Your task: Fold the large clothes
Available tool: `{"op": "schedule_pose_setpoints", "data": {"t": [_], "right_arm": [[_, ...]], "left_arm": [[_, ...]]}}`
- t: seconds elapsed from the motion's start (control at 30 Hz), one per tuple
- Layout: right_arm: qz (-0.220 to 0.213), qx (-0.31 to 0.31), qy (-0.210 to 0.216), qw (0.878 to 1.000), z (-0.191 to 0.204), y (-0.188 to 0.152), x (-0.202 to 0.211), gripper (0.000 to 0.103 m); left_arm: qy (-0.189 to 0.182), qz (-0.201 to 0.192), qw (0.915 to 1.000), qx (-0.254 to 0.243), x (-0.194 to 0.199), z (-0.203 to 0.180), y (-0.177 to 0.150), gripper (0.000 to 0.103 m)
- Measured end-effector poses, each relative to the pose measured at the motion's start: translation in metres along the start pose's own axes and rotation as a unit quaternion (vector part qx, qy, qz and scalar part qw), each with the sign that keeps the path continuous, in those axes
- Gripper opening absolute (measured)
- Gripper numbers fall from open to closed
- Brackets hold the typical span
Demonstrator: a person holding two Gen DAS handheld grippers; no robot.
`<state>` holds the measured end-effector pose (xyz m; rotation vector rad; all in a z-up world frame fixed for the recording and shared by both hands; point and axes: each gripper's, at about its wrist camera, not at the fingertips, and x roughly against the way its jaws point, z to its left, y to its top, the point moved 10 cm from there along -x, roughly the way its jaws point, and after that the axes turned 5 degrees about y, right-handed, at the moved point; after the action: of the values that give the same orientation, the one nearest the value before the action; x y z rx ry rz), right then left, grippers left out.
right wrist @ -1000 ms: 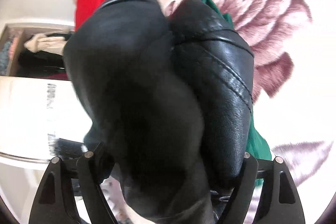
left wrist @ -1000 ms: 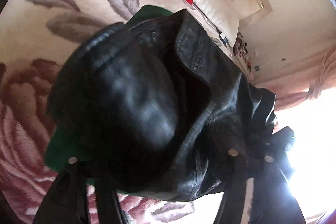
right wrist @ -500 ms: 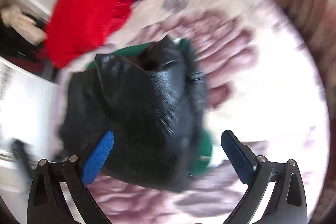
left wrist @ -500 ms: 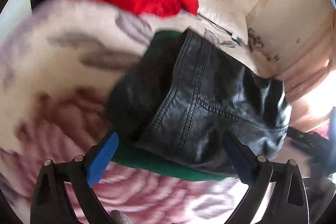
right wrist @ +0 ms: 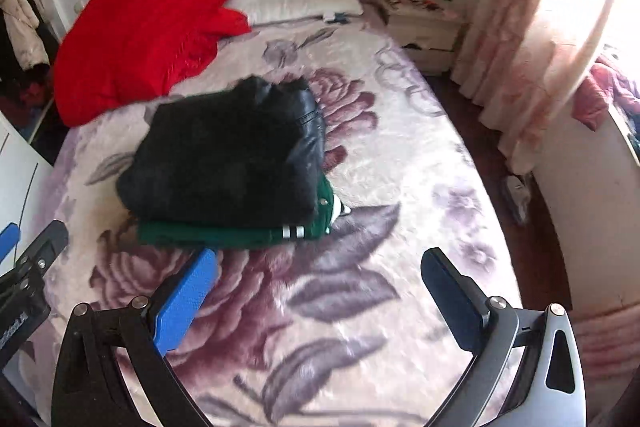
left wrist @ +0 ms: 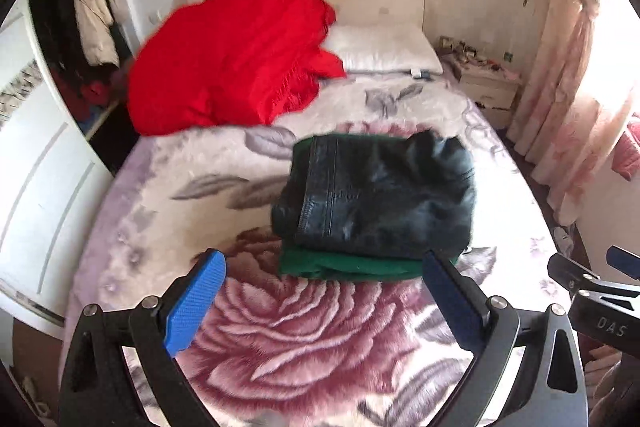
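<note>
- I find the black leather jacket folded atop a green garment, mid-bed, far of both grippers.
- Left gripper and right gripper: jaws spread wide, nothing between them.
- Judgement: leather heavy, stiff, slick; grasp at the seamed left edge.

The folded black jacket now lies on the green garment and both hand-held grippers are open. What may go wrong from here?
1. The black leather jacket bulges, with its far edge sticking up, so the fold may spring open.
2. It sits askew on the green garment, which shows at the front and right; a nudge could make the stack slide.
3. The red garment lies heaped near the pillow; dragging it forward could knock the stack.
</note>
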<state>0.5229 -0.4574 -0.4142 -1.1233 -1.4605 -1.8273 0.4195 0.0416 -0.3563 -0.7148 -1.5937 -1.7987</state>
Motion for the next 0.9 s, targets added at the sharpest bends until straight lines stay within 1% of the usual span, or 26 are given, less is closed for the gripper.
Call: {"op": "schedule_pose_setpoints", "data": {"t": [0.03, 0.1, 0.13, 0.2, 0.23, 0.33, 0.5, 0.6, 0.67, 0.8, 0.9], "right_arm": [[-0.007, 0.002, -0.001, 1.000, -0.002, -0.003, 0.018, 0.103], [-0.020, 0.008, -0.003, 1.000, -0.004, -0.008, 0.057, 0.103], [-0.028, 0.012, -0.004, 1.000, -0.006, -0.010, 0.078, 0.103], [-0.045, 0.020, -0.008, 0.999, -0.010, -0.014, 0.118, 0.103], [-0.057, 0.024, -0.008, 0.998, -0.012, -0.016, 0.142, 0.103], [-0.089, 0.037, -0.012, 0.995, -0.016, -0.020, 0.205, 0.103], [-0.125, 0.051, -0.001, 0.991, -0.020, -0.035, 0.295, 0.103], [-0.144, 0.059, 0.003, 0.988, -0.023, -0.047, 0.340, 0.103], [-0.149, 0.060, 0.011, 0.987, -0.023, -0.055, 0.360, 0.103], [-0.156, 0.066, 0.022, 0.985, -0.024, -0.074, 0.398, 0.103], [-0.153, 0.074, 0.031, 0.985, -0.020, -0.085, 0.420, 0.103]], "left_arm": [[-0.004, -0.003, 1.0000, 0.003, 0.024, 0.000, 0.000, 0.101], [-0.008, -0.010, 0.9999, 0.010, 0.045, 0.003, 0.002, 0.101], [-0.008, -0.018, 0.9997, 0.013, 0.067, 0.004, 0.003, 0.101], [-0.010, -0.028, 0.9994, 0.016, 0.093, 0.006, 0.005, 0.101], [-0.010, -0.037, 0.9991, 0.019, 0.114, 0.006, 0.006, 0.101], [-0.014, -0.051, 0.9984, 0.023, 0.152, 0.006, 0.006, 0.101], [-0.004, -0.072, 0.9970, 0.029, 0.208, 0.009, -0.002, 0.101], [-0.010, -0.074, 0.9964, 0.041, 0.233, 0.012, -0.011, 0.101], [-0.016, -0.075, 0.9960, 0.046, 0.248, 0.012, -0.016, 0.101], [-0.006, -0.082, 0.9955, 0.048, 0.274, 0.016, -0.023, 0.101], [-0.007, -0.074, 0.9961, 0.048, 0.285, 0.017, -0.027, 0.101]]}}
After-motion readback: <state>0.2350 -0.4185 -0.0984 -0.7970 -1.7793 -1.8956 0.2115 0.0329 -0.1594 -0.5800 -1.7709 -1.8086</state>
